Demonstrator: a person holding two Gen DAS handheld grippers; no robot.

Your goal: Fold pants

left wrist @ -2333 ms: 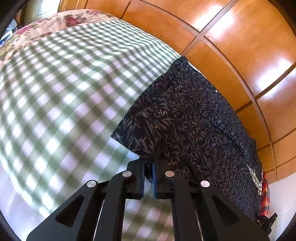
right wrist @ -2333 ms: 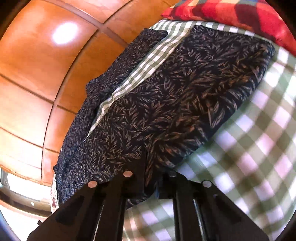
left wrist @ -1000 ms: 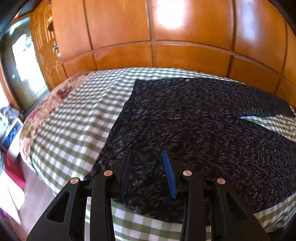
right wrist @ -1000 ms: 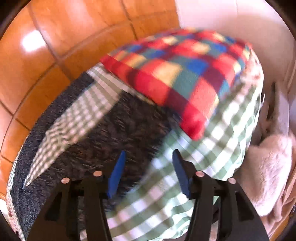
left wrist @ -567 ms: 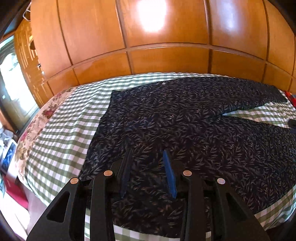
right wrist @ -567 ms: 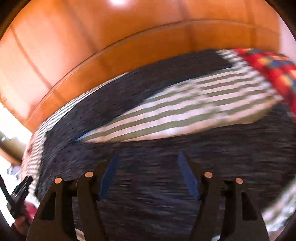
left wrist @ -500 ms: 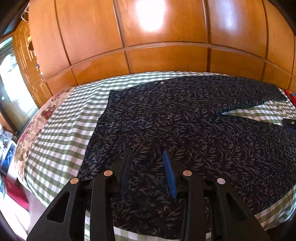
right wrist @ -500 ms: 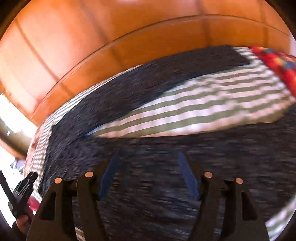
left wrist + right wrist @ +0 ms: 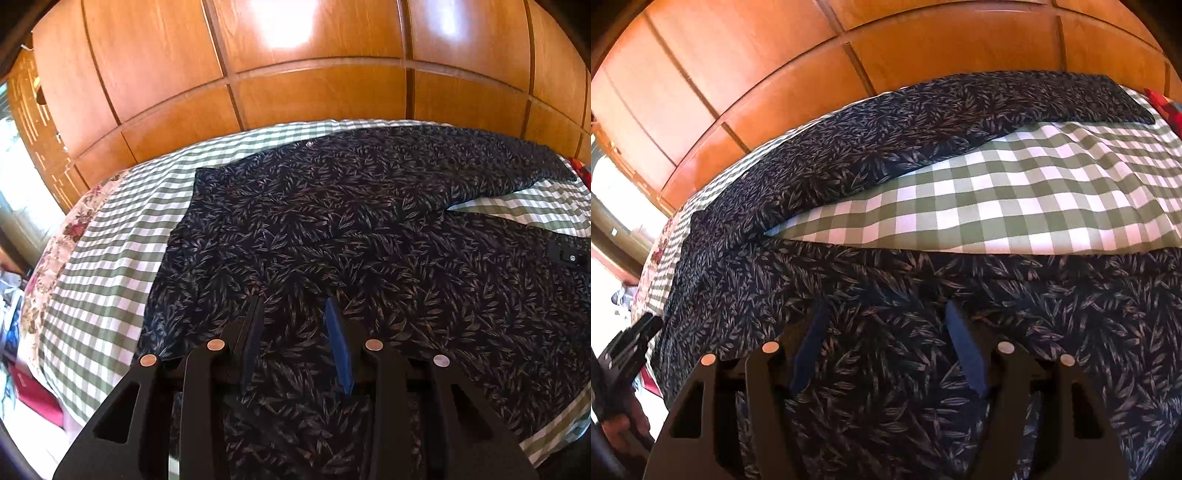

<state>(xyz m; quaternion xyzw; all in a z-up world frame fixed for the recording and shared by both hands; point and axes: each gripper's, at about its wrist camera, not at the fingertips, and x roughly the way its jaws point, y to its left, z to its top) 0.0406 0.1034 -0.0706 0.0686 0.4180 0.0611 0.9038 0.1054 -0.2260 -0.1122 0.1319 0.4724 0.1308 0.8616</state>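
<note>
The pants [image 9: 362,236] are spread flat on the checked bedspread [image 9: 110,251], legs parted in a V. The left gripper [image 9: 291,314] and right gripper [image 9: 886,325] are held above the cloth, fingers apart — nothing is pinched. The fabric is judged thin, limp, light — best pinched at a hem or waistband edge.
</note>
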